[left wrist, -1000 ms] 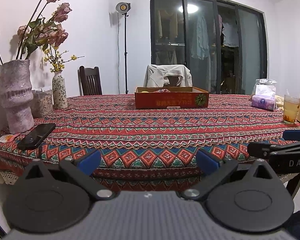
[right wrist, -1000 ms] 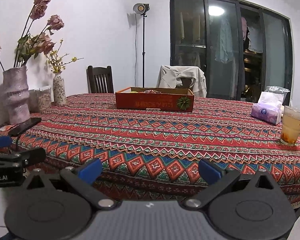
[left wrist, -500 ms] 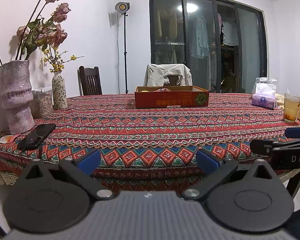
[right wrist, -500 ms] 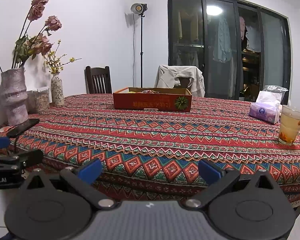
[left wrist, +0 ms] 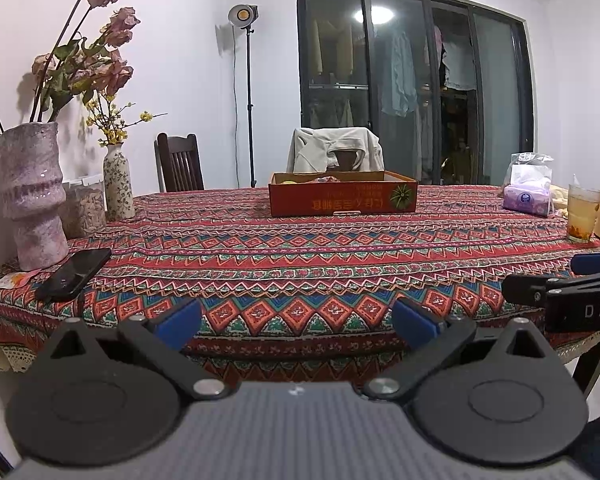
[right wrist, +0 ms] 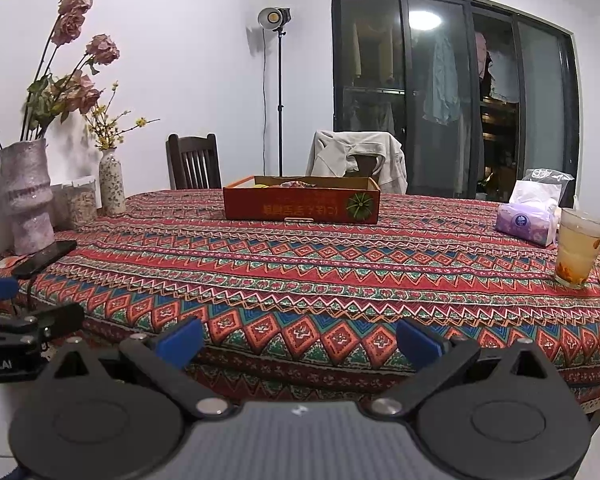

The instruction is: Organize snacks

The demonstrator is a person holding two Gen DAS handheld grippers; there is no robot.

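Both tools, your left tool (left wrist: 296, 322) and right tool (right wrist: 300, 340), hang spread and empty off the bench (left wrist: 300, 264) near edge. Your snack box (right wrist: 302, 204) sits far ahead, long side facing you, slightly nearer the right tool.

Left gripper (left wrist: 296, 322): matte black body, ribbed grey centre plate, two round black discs, silver pivot screws, blue fingertips (left wrist: 178, 324). Right gripper (right wrist: 298, 338) looks the same; its side bears white letters "DAS", the left one's reads "obot.AI".
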